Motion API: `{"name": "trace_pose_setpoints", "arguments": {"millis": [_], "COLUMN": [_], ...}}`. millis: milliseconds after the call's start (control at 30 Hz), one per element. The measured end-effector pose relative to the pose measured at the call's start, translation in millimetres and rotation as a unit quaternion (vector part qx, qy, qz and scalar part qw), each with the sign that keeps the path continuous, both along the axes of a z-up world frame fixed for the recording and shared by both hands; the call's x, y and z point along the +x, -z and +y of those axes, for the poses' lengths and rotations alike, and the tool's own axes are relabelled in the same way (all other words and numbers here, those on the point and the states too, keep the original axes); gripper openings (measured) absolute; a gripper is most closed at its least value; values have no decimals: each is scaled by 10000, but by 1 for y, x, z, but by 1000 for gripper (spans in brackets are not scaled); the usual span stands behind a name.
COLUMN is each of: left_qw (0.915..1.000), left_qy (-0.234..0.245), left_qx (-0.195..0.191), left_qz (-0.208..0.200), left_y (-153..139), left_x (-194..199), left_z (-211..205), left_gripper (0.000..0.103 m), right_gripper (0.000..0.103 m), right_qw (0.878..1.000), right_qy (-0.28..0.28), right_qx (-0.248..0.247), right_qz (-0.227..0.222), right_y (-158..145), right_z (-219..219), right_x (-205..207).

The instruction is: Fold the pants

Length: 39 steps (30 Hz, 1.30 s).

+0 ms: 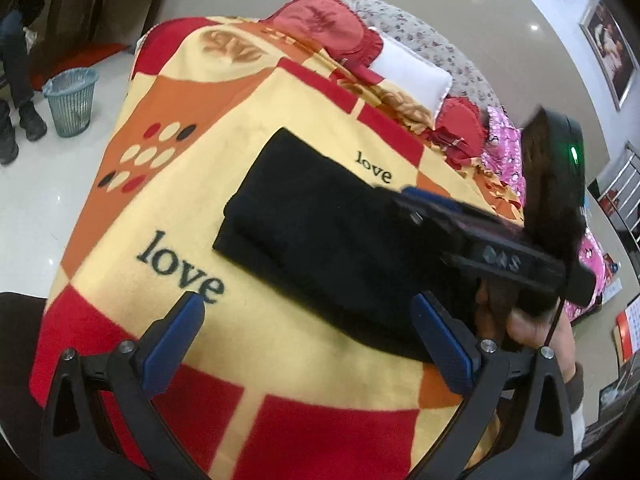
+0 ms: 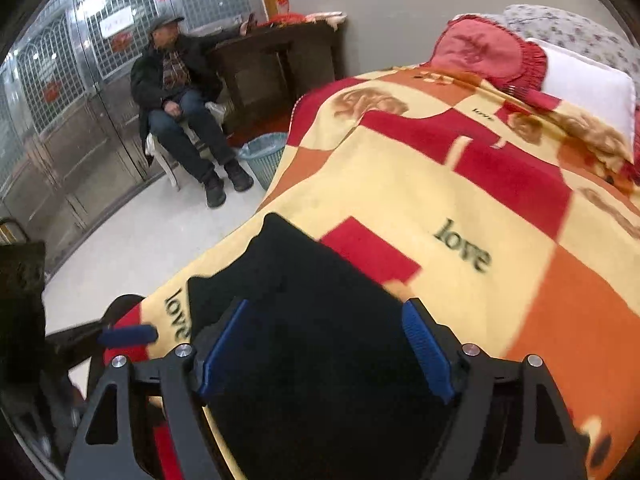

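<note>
Left wrist view showed you the black pants (image 1: pixel 316 236) folded into a soft, matte rectangle on the fleecy checked blanket (image 1: pixel 168 92), between two printed "love" words. Your left gripper (image 1: pixel 308 320) stood released above the blanket, its ribbed blue pads (image 1: pixel 176 340) touching nothing. Your right gripper (image 2: pixel 328 344) was spread over the pants, gripping nothing.

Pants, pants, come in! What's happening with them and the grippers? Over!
Left gripper open, nothing between its fingers. Right gripper open over the black pants, not pinching. Pants folded on the blanket. Nothing in the way. Over.
</note>
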<state>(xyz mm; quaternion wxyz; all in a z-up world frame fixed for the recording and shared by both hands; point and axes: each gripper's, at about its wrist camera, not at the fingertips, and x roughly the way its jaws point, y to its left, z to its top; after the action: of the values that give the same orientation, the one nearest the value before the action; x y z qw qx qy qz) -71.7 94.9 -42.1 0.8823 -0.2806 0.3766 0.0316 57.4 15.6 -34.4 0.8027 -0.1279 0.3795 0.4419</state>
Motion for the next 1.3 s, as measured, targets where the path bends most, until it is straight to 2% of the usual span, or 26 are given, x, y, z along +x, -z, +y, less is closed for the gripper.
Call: {"name": "trace_pose_setpoints", "arguments": {"millis": [100,167,233,300,333,400,433,467,500,567,633,700,767,800,833,900,933,1000,1033,1067,1133,1167,1233,1300], "left_qw": [9999,10000,9999,9998,9996,9987,9984,9985,9984,9969,9924,9833,9722,9649,9563,9423,9390,9364,9368,9375,9380,9375,9360,9347], "left_qy": [-28,-81,-99,-85,-16,171,279,333,383,546,830,1316,1790,2094,2448,3013,3136,3291,3348,3360,3361,3363,3361,3356], "left_qx": [-63,-44,-59,-113,-185,-395,-432,-324,-235,-120,-84,3,121,121,62,18,105,277,256,195,151,194,387,559], "left_qz": [76,-10,-66,-157,-227,-284,-250,-276,-348,-561,-907,-1255,-1506,-1580,-1598,-1459,-1408,-1187,-980,-885,-834,-869,-970,-1030], "left_y": [8,9,10,10,11,11,9,5,-1,-16,-38,-60,-76,-80,-81,-76,-71,-54,-44,-40,-40,-43,-54,-61], "left_x": [11,14,19,22,24,27,29,30,29,27,23,20,18,19,22,29,32,40,44,46,43,40,29,22], "left_z": [0,1,1,0,-1,-3,-6,-10,-13,-20,-32,-54,-80,-96,-113,-144,-158,-179,-185,-186,-183,-181,-175,-170], "left_gripper": [103,103,103,103,102,83,68,57,52,32,29,29,29,27,16,15,15,15,15,15,15,15,15,20], "right_gripper": [83,83,82,74,61,44,31,23,19,17,17,15,0,1,1,7,7,18,33,40,51,60,71,71], "right_qw": [10000,9998,9988,9969,9967,9957,9949,9939,9925,9917,9901,9859,9793,9752,9728,9716,9680,9596,9559,9521,9482,9468,9455,9465], "right_qy": [-54,-41,-33,-46,-21,61,69,82,76,113,200,376,557,679,845,1263,1531,1920,2134,2318,2347,2322,2241,2081], "right_qx": [-37,-3,122,232,217,345,472,597,755,973,1262,1582,1927,2091,2144,1997,1986,2046,1997,1964,2078,2140,2221,2281], "right_qz": [72,170,474,754,784,854,894,928,956,839,580,391,262,259,222,77,51,222,288,337,512,624,806,933], "right_y": [6,12,21,29,32,32,29,25,18,2,-22,-46,-63,-69,-72,-73,-70,-60,-53,-46,-35,-30,-22,-14], "right_z": [19,26,31,33,33,28,24,17,9,-7,-32,-67,-104,-125,-145,-177,-195,-228,-241,-252,-264,-266,-265,-257], "right_x": [13,21,31,37,39,42,42,42,40,34,24,16,8,5,0,-8,-13,-18,-20,-23,-23,-24,-20,-18]}}
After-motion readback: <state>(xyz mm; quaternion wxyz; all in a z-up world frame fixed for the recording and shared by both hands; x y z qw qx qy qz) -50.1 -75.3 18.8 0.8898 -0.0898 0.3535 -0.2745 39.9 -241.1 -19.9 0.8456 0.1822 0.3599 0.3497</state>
